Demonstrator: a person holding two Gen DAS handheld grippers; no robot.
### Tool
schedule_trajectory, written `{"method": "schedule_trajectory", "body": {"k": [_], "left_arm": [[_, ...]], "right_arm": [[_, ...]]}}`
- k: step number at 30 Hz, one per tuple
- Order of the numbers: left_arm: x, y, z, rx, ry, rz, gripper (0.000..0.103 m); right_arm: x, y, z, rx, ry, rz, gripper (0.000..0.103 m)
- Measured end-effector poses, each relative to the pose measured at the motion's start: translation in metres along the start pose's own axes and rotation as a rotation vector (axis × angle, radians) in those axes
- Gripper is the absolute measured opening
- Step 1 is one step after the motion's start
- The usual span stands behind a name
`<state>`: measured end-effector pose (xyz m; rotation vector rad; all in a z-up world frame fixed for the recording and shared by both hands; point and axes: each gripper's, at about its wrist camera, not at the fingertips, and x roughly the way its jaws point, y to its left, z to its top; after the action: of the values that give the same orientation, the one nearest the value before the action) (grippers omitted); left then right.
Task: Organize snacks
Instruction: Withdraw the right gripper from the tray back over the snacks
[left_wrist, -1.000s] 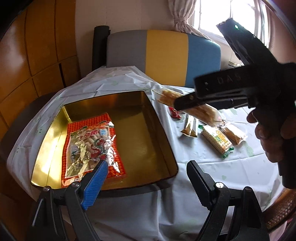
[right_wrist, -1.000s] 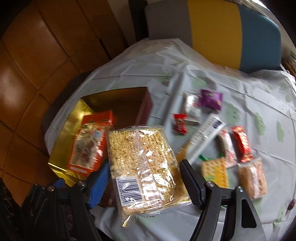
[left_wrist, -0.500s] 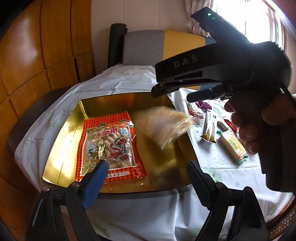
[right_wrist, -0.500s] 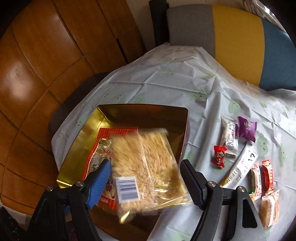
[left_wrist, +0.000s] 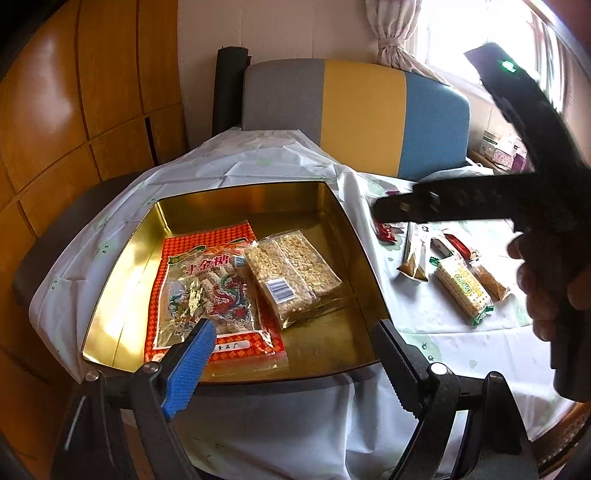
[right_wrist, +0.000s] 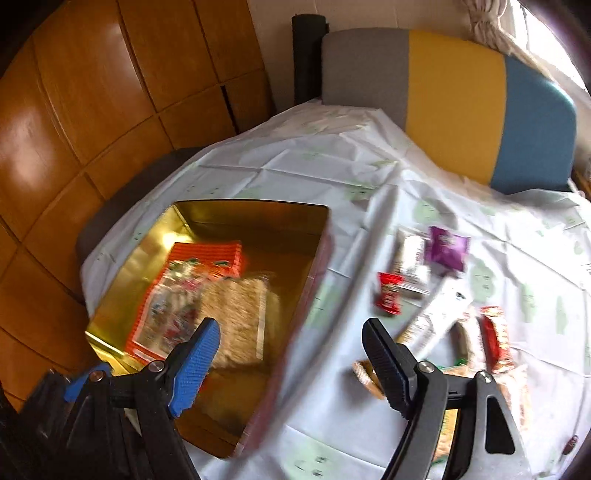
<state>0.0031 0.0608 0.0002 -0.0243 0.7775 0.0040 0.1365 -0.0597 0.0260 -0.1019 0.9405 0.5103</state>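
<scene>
A gold tin (left_wrist: 177, 206) sits on the white tablecloth. In it lie a red candy bag (left_wrist: 207, 288) and a clear pack of puffed rice bars (left_wrist: 291, 273), side by side. My left gripper (left_wrist: 291, 350) is open and empty, hovering at the tin's near edge. My right gripper (right_wrist: 291, 354) is open and empty above the tin's right wall (right_wrist: 314, 273); its body shows in the left wrist view (left_wrist: 480, 203). Loose snacks lie right of the tin: a red candy (right_wrist: 388, 293), a purple packet (right_wrist: 447, 247), a cracker pack (left_wrist: 461, 290), a long white stick pack (right_wrist: 432, 317).
A grey, yellow and blue chair back (left_wrist: 354, 110) stands behind the table. Wood panelling (left_wrist: 74, 92) is on the left. The table's edge runs close in front of the tin. More small snacks (left_wrist: 487, 277) lie at the right.
My right gripper carried the rice bar pack over the tin, let it go, and moved up and right. The pack now lies in the tin beside the red bag.
</scene>
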Motion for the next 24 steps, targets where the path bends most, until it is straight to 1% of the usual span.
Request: {"method": "schedule_trajectory", "body": {"k": [7, 16, 21, 24], "left_arm": [[-0.004, -0.008, -0.002, 0.021, -0.002, 0.001, 0.087], [-0.007, -0.021, -0.003, 0.063, 0.003, -0.002, 0.087], [-0.006, -0.029, -0.003, 0.079, 0.014, -0.011, 0.087], [-0.004, -0.035, -0.002, 0.093, 0.023, -0.017, 0.087]], "right_arm": [[-0.02, -0.023, -0.024, -0.025, -0.025, -0.098, 0.081], [-0.035, -0.06, -0.048, -0.004, -0.019, -0.184, 0.081], [-0.043, -0.078, -0.057, -0.029, -0.009, -0.252, 0.081], [-0.046, -0.096, -0.062, -0.025, 0.005, -0.288, 0.081]]}}
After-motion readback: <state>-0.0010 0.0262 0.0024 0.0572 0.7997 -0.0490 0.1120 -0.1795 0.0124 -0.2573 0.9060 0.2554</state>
